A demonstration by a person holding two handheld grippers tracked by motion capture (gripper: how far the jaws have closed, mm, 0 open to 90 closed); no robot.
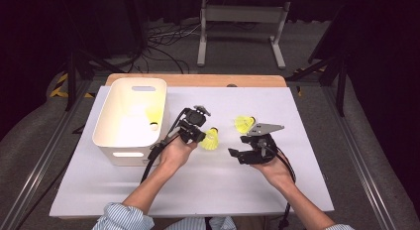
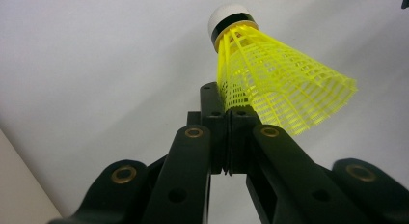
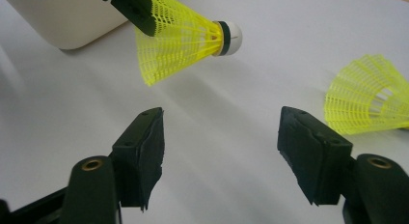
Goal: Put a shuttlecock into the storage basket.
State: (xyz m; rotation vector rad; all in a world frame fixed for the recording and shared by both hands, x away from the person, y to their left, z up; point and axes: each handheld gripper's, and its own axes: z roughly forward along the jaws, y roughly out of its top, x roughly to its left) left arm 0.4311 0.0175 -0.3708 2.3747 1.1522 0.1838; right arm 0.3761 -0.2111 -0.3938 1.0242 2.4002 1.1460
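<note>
Clamped tight on the mesh skirt of a yellow plastic shuttlecock (image 2: 270, 79) with a white cork tip and a black band, the left gripper (image 1: 198, 136) carries it clear of the table, tip pointing away from the hand. From the right gripper view, that same held shuttlecock (image 3: 183, 40) hangs above the white sheet, skirt pinched between the black jaws, cork towards the right of that view. Right gripper (image 3: 222, 137) stands with its jaws wide apart and nothing between them, the bare sheet showing in the gap; in the high view it sits near the held shuttlecock, a grey three-cornered plate on top. A second yellow shuttlecock (image 1: 244, 123) lies on its side on the sheet, just beyond the right gripper (image 1: 247, 153). To the left of both hands stands a cream-white rectangular plastic basket (image 1: 111, 136) with handle slots, and a third yellow shuttlecock (image 1: 154, 114) lies inside it. All rests on a white-covered table (image 1: 307, 190) with a wooden edge at the far side.
</note>
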